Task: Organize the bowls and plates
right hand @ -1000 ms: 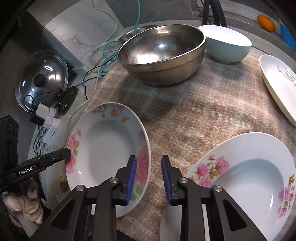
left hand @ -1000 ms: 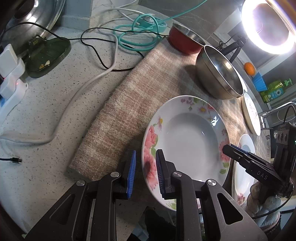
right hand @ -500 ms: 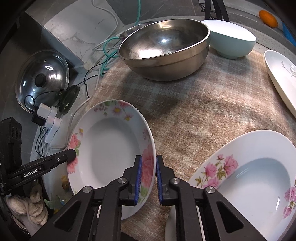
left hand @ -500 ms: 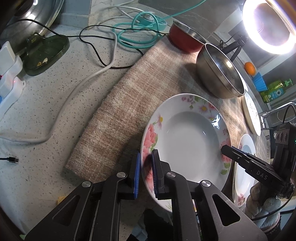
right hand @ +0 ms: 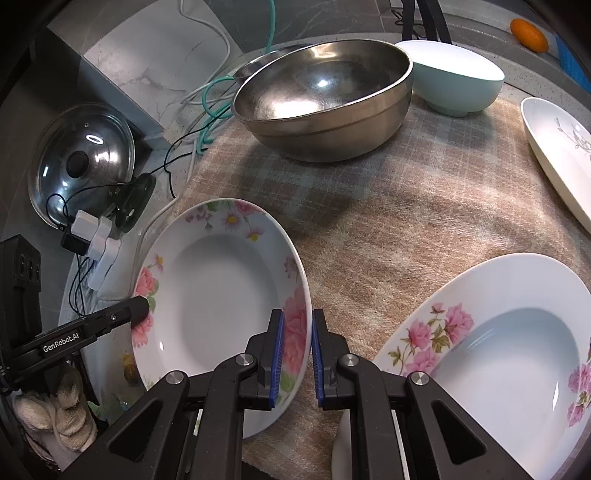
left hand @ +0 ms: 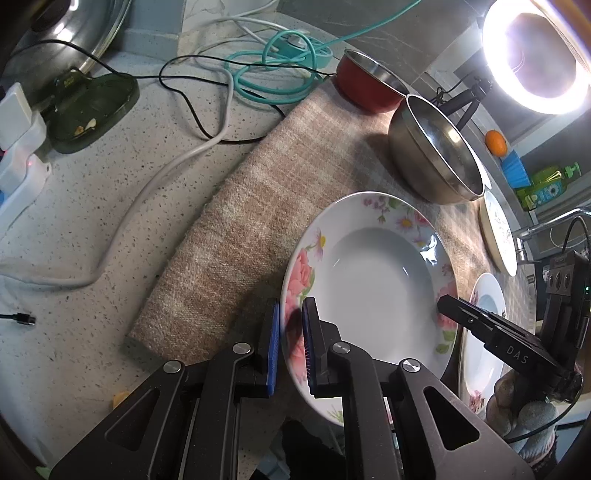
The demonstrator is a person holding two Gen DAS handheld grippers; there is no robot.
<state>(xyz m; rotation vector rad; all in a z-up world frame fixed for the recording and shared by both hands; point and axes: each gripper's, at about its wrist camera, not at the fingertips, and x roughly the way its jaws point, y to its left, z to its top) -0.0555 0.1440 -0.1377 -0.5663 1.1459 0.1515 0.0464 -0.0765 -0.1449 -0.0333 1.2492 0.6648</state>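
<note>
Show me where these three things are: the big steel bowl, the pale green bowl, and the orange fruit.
big steel bowl [right hand: 325, 85], right wrist view, on its inner wall.
pale green bowl [right hand: 458, 86], right wrist view, on its outer side.
orange fruit [right hand: 529, 30], right wrist view, on its middle.

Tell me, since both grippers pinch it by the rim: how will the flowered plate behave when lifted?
The plate is probably stiff and won't sag. Its glossy glaze looks slippery, so the left gripper and right gripper, on opposite rims, may slip. It looks like ceramic and would likely chip if dropped.
</note>
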